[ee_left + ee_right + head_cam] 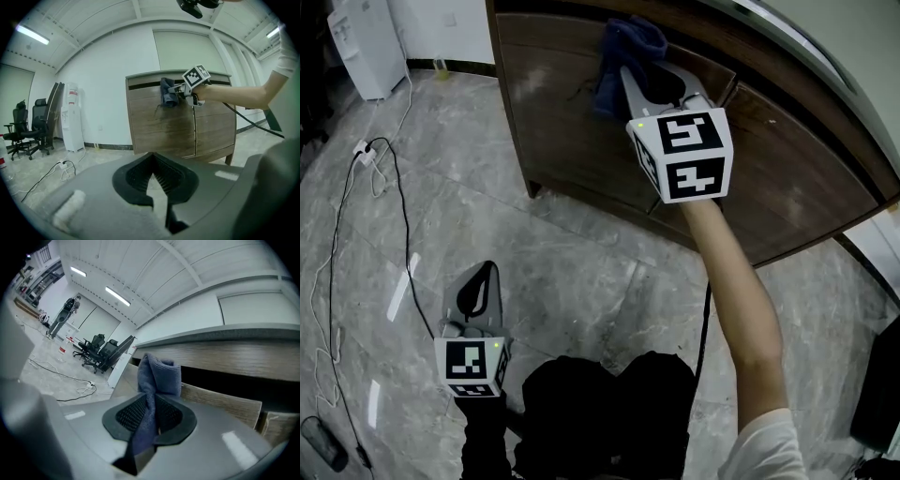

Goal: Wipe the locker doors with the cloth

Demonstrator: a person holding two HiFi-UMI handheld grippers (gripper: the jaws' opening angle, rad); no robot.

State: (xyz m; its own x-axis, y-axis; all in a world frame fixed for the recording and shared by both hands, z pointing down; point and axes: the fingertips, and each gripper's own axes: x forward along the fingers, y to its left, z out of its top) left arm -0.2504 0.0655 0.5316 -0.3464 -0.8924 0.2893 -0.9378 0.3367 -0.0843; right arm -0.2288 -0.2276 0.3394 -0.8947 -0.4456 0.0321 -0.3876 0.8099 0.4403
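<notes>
While the right gripper (152, 398) has its jaws clamped on a fold of the blue cloth (158, 373), I log the risks.

Position: the cloth bunches out past the jaw tips at the top of the locker's left door (562, 131), just under the dark gap (225, 380) below the locker (161, 140) top. I cannot tell whether it touches the wood yet.

Risk 1 – the grip is on a narrow fold only. Drag across the door could, I judge, pull the cloth out of the jaws.

Risk 2 – the bunch is small and tall, so a tilted stroke could bring the hard jaw tips to the wood rather than the fabric and leave scuffs.

Risk 3 – a stroke too high could snag the cloth's upper edge in the gap above the door.

Risk 4 – pressing near the seam between the doors could rock a door.

Left gripper (151, 155): jaws closed together with nothing between them, low and well in front of the locker – no hazard there.
</notes>
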